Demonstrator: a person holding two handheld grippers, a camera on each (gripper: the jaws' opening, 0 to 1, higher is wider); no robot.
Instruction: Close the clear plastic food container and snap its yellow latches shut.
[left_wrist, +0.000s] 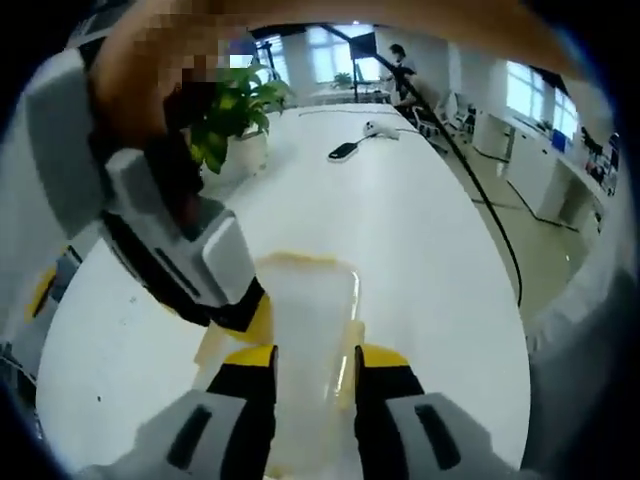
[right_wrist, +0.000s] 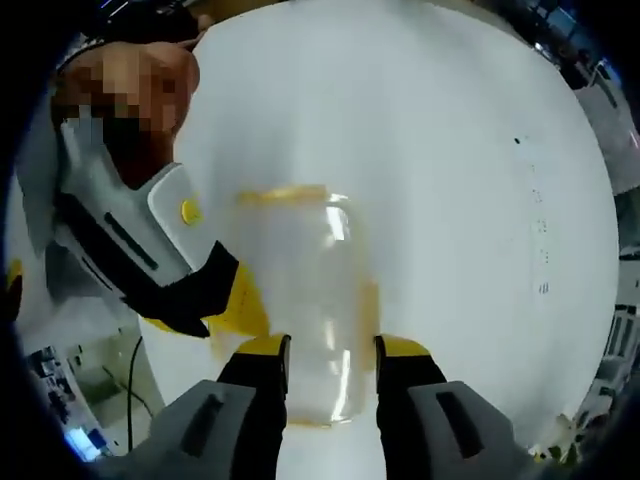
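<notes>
Right gripper view: container (right_wrist: 300, 300) lengthwise (between jaws)

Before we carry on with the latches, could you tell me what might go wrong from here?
The clear container sits between the right gripper fingers while the left gripper straddles it too. It is smooth and see-through, so it may slip or twist. The two grippers are crowded together at one side and might collide. Latch state cannot be told.
</notes>
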